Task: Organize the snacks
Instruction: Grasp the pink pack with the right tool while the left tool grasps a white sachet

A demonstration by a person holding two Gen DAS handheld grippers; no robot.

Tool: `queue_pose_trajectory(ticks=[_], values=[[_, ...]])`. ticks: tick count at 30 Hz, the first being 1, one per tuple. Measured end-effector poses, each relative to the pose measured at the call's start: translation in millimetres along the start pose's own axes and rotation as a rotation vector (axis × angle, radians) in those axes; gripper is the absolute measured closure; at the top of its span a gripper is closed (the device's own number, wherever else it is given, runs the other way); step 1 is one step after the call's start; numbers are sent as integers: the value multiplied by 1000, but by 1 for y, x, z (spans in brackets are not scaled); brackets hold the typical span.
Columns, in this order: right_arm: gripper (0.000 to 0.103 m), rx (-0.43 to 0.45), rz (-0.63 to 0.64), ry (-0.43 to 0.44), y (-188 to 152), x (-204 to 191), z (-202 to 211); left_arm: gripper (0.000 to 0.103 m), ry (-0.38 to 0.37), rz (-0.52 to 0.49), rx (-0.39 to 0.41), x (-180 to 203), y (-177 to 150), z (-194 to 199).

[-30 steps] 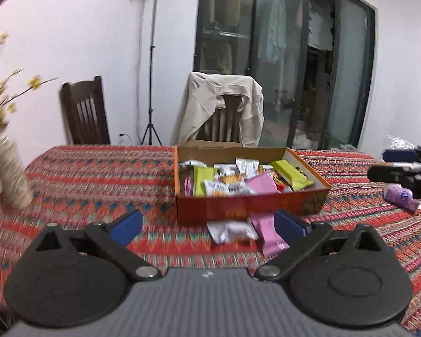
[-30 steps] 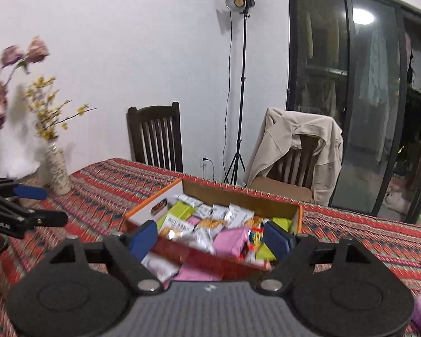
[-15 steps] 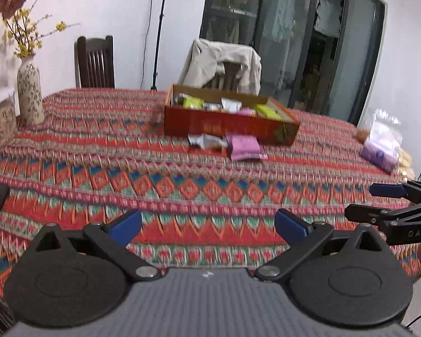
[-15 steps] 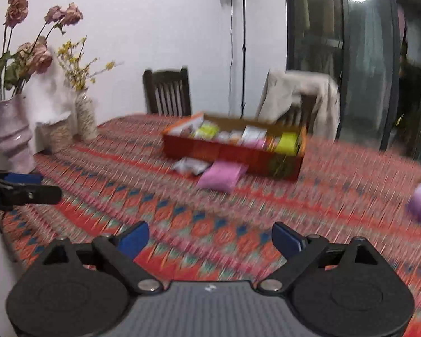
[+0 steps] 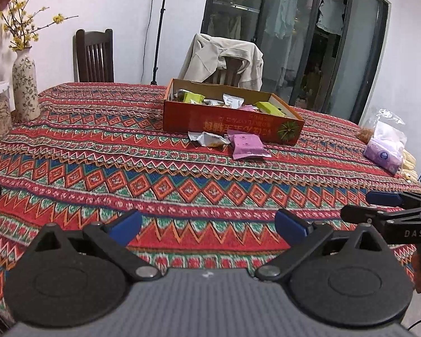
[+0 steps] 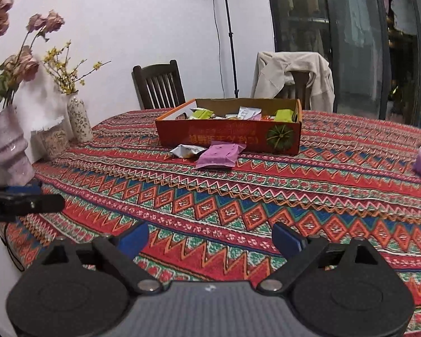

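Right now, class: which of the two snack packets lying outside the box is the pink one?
The pink packet, flat on the tablecloth; the other, a crumpled silver packet, lies beside it.

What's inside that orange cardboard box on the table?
The orange box holds a heap of snack packets: yellow-green ones, a white one and a pink one show over its rim. The near wall and top packets hide whatever lies underneath.
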State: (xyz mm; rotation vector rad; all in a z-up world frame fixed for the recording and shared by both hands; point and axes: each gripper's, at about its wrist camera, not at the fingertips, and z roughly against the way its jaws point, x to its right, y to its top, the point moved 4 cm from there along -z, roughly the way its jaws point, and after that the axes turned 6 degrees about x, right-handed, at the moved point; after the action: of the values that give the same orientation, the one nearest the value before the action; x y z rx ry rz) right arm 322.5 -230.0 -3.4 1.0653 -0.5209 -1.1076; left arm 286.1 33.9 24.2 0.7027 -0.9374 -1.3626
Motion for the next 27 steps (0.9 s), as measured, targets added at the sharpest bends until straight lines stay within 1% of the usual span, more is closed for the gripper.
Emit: queue_pose_trajectory(ticks=[4,7,9,13,16,18,21,23,25,27], values=[[9,-2,-5,-15,12,1,-31,0,27,-3,15,-11,13,-18],[9,2,-9,-31,29,2,-70,0,45,5,20,-24,19,-31],[9,1,8,-40,43,0,-106,0,60,7,11,-32,22,-40],[11,-54,40,-63,66,-7,-191,0,82,2,-20,-49,30,-66],[20,-69,74,-111,78,-9,-234,0,74,-9,-48,-52,39,-93],[39,-89,74,-125,80,-7,-249,0,45,-21,-61,-47,48,-114],[40,-103,42,-78,77,4,-248,0,14,-31,-80,-35,64,-155],[40,-108,61,-79,74,15,-237,0,31,-48,-82,-23,71,-184],[40,-105,64,-86,69,33,-223,0,24,-131,-67,-3,74,-216],[40,-98,50,-112,67,53,-211,0,26,-192,-100,12,72,-250]])
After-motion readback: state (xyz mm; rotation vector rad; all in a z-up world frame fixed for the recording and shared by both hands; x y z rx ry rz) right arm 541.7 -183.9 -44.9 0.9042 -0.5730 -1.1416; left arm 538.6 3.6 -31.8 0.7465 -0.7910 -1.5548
